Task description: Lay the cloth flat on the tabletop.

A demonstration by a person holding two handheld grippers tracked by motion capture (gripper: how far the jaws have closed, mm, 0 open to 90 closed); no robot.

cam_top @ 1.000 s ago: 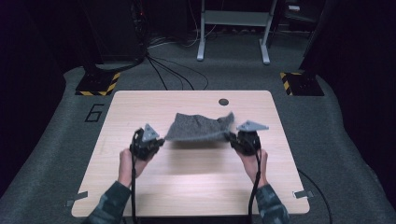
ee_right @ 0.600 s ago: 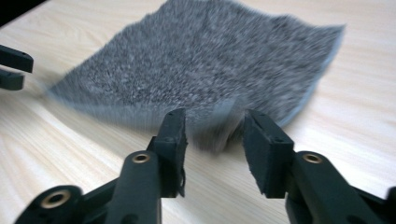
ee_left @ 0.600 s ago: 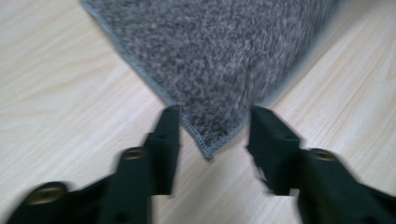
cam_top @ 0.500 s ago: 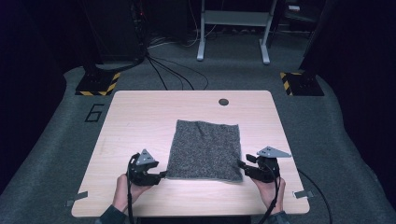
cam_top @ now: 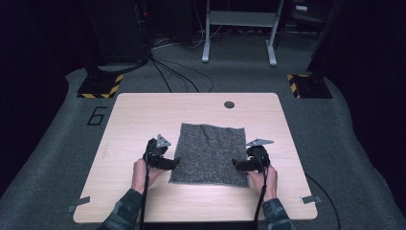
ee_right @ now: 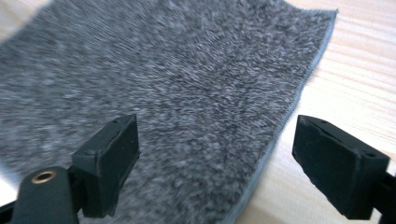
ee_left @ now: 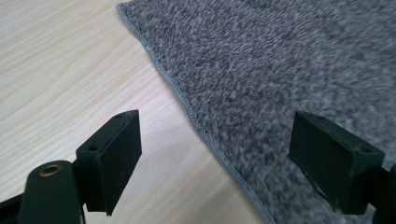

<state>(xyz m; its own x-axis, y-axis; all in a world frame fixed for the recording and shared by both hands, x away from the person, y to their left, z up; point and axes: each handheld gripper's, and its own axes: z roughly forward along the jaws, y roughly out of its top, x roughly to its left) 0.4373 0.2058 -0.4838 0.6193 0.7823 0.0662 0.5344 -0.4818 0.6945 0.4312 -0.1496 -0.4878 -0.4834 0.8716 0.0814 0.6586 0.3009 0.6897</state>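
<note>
A grey fuzzy cloth (cam_top: 209,153) lies spread flat in the middle of the wooden table (cam_top: 143,110). My left gripper (cam_top: 173,163) sits at the cloth's left edge, near its front corner. Its jaws have just been opening and now stand wide apart over the hemmed edge (ee_left: 205,135), gripping nothing. My right gripper (cam_top: 236,164) is at the cloth's right edge. Its jaws have also just been opening and straddle the hem (ee_right: 275,149) without pressing on it. Both grippers (ee_left: 215,154) (ee_right: 215,158) hover low over the cloth.
A small dark round hole (cam_top: 229,104) marks the table's far side. Bits of tape (cam_top: 311,199) stick to the front corners. Beyond the table are floor cables (cam_top: 172,76), a metal stand (cam_top: 239,33) and striped floor blocks (cam_top: 100,86).
The cloth was held up bunched between both grippers, then laid flat on the table. Both hands drew back toward the front and released it; the jaws went from shut to wide.
</note>
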